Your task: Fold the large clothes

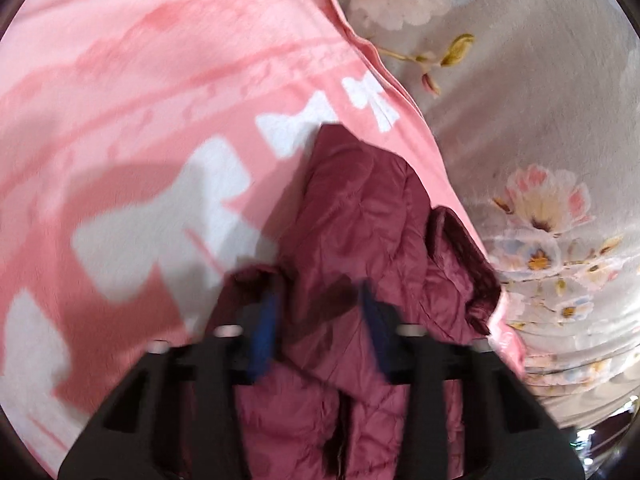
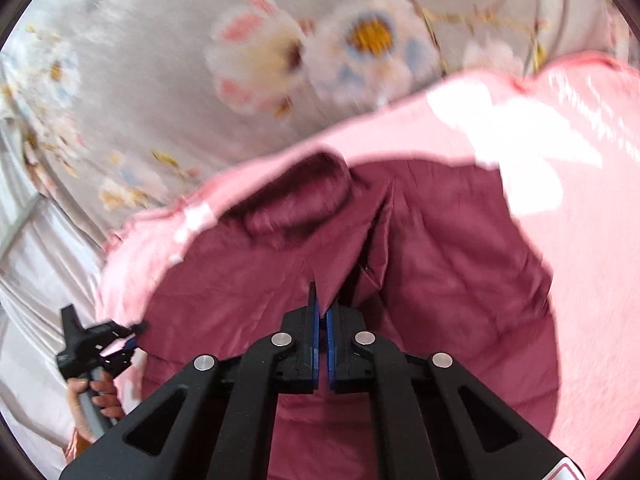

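Observation:
A maroon quilted jacket [image 1: 360, 216] lies crumpled on a pink blanket [image 1: 132, 92] with white patches. My left gripper [image 1: 318, 300] is open just above the jacket's near part, its blue-padded fingers apart with fabric beneath them. In the right wrist view the jacket [image 2: 448, 280] spreads wide on the pink blanket [image 2: 592, 280], with its dark collar [image 2: 304, 188] at the far edge. My right gripper [image 2: 324, 300] is shut on a pointed fold of the jacket and lifts it. The left gripper [image 2: 134, 332] also shows there at the jacket's left edge, held by a hand.
A grey bedspread with a flower print [image 1: 540, 120] lies beside the pink blanket, and it shows beyond it in the right wrist view [image 2: 200, 72]. Pale satin fabric [image 2: 40, 264] hangs at the left. The bed's edge [image 1: 600, 432] is at the lower right.

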The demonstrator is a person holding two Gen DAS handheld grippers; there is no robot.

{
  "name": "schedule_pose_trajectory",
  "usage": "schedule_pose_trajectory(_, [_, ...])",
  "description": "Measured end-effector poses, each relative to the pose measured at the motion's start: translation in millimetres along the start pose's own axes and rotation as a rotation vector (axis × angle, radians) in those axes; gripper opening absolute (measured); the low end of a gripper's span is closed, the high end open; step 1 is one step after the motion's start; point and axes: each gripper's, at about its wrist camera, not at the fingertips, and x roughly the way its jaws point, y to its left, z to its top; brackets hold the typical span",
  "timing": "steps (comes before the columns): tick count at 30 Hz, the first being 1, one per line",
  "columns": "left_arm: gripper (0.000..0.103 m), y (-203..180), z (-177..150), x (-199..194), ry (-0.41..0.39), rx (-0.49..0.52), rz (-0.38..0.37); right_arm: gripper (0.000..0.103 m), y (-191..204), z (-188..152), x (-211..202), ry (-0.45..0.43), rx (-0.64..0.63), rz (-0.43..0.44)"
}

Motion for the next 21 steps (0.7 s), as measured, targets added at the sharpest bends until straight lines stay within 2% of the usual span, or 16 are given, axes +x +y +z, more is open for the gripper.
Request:
schedule_pose_trajectory(2, [0.008,-6,7,-7,-0.043,0.027,0.031,0.003,2,5,-15,-0.041,-0.016,0.005])
schedule_pose_trajectory(4, [0.003,-12,7,-15,-0.081,0.073,0.070,0.003,0,4,-18,-0.042,-0.042,-0.023])
schedule_pose_trajectory(9, [0.000,-15,-14,-16,-0.121,0.194,0.167,0.002,-17,-34,25,0.098,-0.133,-0.194])
schedule_pose_trajectory(12, [0.000,-7,-23,-7,-0.110,0.211,0.219,0.002,-26,-54,44,0.157,-0.163,-0.241])
schedule_pose_trajectory(16, [0.000,4,-30,5,-0.089,0.230,0.248,0.001,-31,-62,52,0.173,-0.176,-0.264])
schedule_pose_trajectory(21, [0.001,-5,-34,12,-0.098,0.290,0.315,0.003,-30,-61,47,0.188,-0.196,-0.270])
